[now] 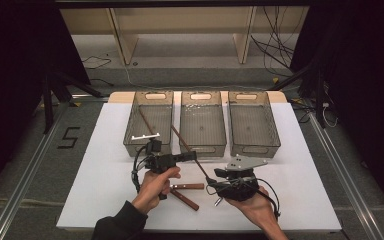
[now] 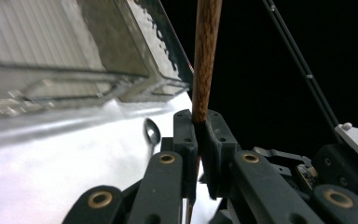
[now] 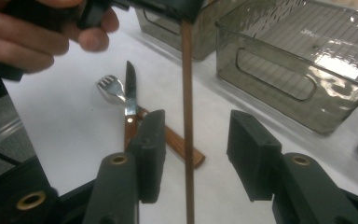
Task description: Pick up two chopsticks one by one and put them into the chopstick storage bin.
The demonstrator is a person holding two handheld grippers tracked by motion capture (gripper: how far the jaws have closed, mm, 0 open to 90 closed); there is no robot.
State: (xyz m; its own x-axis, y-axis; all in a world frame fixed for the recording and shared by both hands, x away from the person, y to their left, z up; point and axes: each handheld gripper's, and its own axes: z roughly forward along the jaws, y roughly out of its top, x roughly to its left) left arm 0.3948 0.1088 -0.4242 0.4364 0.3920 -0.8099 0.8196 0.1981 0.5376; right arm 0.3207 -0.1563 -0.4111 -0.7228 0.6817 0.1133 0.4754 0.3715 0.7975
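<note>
A long thin brown wooden stick (image 1: pixel 190 152) slants over the white table in front of the bins. My left gripper (image 1: pixel 194 156) is shut on it partway along; in the left gripper view the two pads (image 2: pixel 199 119) press on the stick (image 2: pixel 204 56) from both sides. My right gripper (image 1: pixel 215 181) is at the stick's near end. In the right gripper view its jaws (image 3: pixel 196 121) stand apart, with the stick (image 3: pixel 186 84) running between them and touching neither pad. The left gripper (image 3: pixel 168 7) grips the stick's far part there.
Three clear grey bins (image 1: pixel 202 145) stand side by side at the back; the left bin (image 1: pixel 130 140) holds another brown stick (image 1: pixel 147 122) and a small white piece (image 1: pixel 142 136). A fork (image 3: pixel 112 88) and a knife (image 3: pixel 129 93) with wooden handles lie crossed on the white table (image 1: pixel 300 190).
</note>
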